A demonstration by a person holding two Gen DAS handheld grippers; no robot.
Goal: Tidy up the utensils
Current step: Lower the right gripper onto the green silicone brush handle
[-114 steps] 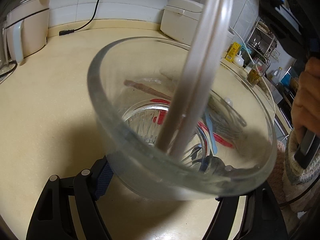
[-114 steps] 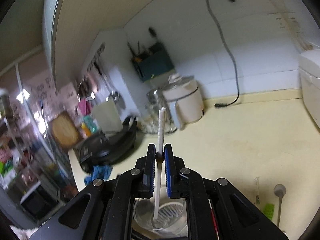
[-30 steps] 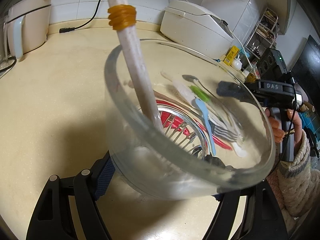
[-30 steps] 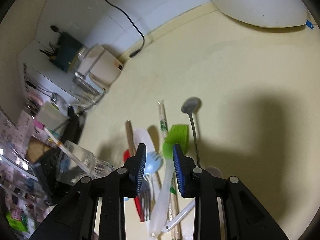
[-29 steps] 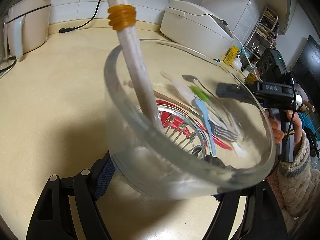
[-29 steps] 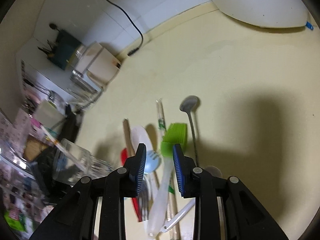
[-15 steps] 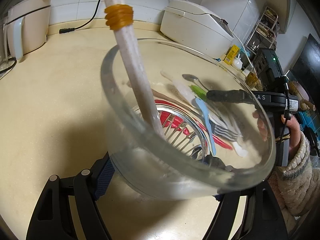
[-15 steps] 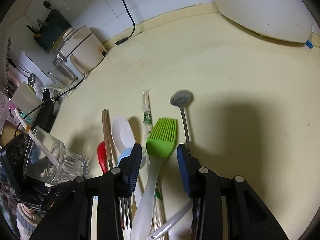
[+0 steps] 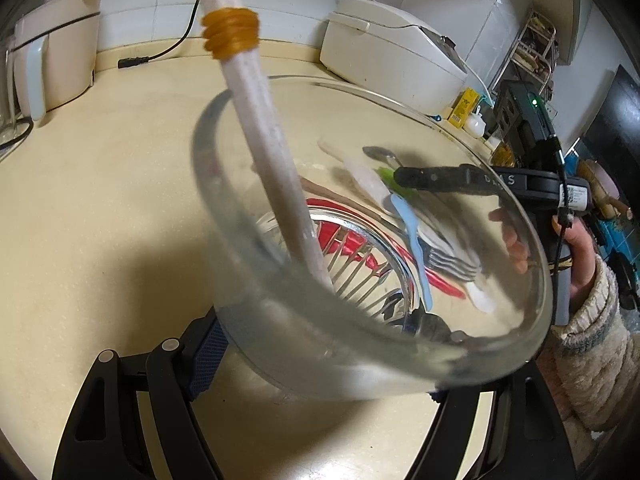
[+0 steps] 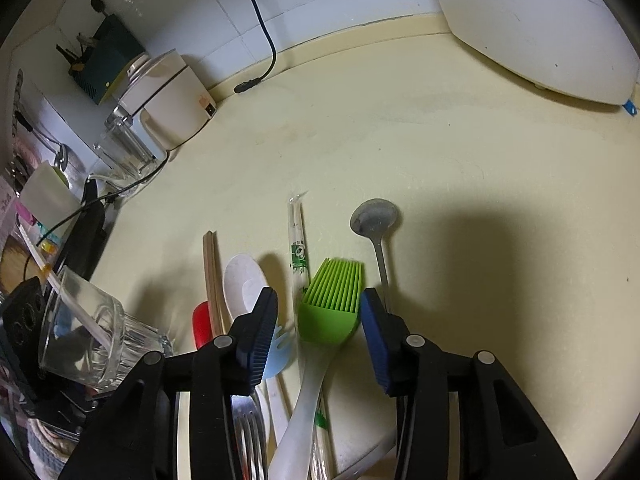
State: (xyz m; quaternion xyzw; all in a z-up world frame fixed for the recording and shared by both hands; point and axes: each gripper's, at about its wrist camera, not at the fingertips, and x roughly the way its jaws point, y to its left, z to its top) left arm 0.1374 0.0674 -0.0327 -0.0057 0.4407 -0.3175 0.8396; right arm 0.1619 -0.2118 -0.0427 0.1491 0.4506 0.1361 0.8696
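My left gripper (image 9: 320, 368) is shut on a clear glass tumbler (image 9: 248, 264), held tilted. A white stick bundle (image 9: 264, 120) with a yellow rubber band (image 9: 230, 32) leans inside the tumbler. On the counter lie a green silicone brush (image 10: 332, 300), a metal spoon (image 10: 374, 216), wrapped chopsticks (image 10: 298, 248), wooden chopsticks (image 10: 212, 268), a white spoon (image 10: 244, 284), a blue fork (image 10: 276, 352), a red spoon (image 10: 201, 322) and a metal fork (image 10: 248, 420). My right gripper (image 10: 318, 300) is opening, its jaws straddling the brush head without pressing on it.
A white rice cooker (image 10: 540, 32) stands at the back right. A white kettle (image 10: 168, 104), a glass jug (image 10: 124, 148) and a loose power cord (image 10: 264, 40) sit at the back left. A person's hand (image 9: 580, 248) in a knit sleeve holds the right gripper.
The right gripper let go of the white sticks, which now rest in the glass. It has come down over the utensils, its jaws widening around the green brush. The left gripper stayed still.
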